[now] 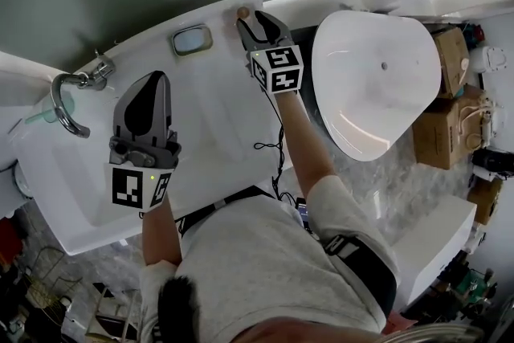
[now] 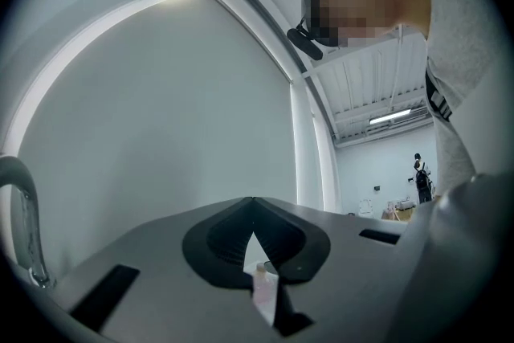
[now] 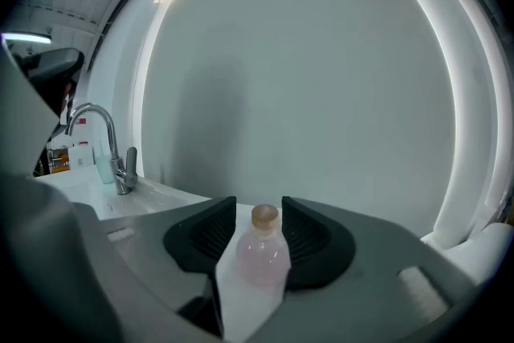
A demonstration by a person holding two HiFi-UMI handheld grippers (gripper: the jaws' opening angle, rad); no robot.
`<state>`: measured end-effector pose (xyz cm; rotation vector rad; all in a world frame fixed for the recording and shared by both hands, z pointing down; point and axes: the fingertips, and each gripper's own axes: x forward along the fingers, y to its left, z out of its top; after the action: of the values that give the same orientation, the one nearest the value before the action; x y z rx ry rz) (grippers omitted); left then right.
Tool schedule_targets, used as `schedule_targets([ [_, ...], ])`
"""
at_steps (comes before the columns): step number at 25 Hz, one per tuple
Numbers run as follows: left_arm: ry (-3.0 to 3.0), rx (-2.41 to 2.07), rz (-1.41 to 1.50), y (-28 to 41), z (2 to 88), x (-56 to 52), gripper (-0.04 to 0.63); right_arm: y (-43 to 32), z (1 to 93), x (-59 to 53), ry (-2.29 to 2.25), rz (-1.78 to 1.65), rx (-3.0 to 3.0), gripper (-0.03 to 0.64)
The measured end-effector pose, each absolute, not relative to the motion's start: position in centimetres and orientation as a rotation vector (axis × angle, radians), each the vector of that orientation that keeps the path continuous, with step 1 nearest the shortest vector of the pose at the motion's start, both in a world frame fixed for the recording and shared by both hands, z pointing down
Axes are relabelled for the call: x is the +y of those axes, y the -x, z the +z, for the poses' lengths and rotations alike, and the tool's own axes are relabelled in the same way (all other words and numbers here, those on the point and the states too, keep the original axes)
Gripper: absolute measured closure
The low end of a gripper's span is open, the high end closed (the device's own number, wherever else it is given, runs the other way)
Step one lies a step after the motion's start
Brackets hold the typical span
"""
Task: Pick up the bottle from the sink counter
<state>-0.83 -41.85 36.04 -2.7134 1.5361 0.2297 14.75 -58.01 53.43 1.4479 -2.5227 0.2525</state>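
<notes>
A small clear bottle (image 1: pixel 242 13) of pinkish liquid with a cork-coloured cap stands upright at the back edge of the white sink counter (image 1: pixel 217 100), close to the wall. My right gripper (image 1: pixel 250 20) reaches to it from the near side. In the right gripper view the bottle (image 3: pixel 261 257) stands between the spread jaws of the right gripper (image 3: pixel 259 203), with a small gap on each side of the cap. My left gripper (image 1: pixel 154 79) hovers over the counter's left half, apart from the bottle. The left gripper (image 2: pixel 253 203) has its jaws meeting at the tips, holding nothing.
A chrome faucet (image 1: pixel 71 96) curves over the basin (image 1: pixel 72 173) at the far left, with a pale green cup (image 1: pixel 50 112) beside it. A small oval dish (image 1: pixel 191 39) lies left of the bottle. A white toilet (image 1: pixel 377 80) and cardboard boxes (image 1: pixel 448 128) stand to the right.
</notes>
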Motion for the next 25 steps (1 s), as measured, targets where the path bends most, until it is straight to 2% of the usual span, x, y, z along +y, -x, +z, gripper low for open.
schedule_targets([
  [9, 2.697, 1.63, 0.198, 1.2, 37.8, -42.6, 0.588, -14.6, 57.3, -60.3, -1.468, 0.247, -2.51, 0.433],
  [25, 2.652, 1.729, 0.11, 2.1, 39.0, -42.5, 0.588, -12.8, 58.3, -62.0, -1.5, 0.162, -2.562, 0.444],
])
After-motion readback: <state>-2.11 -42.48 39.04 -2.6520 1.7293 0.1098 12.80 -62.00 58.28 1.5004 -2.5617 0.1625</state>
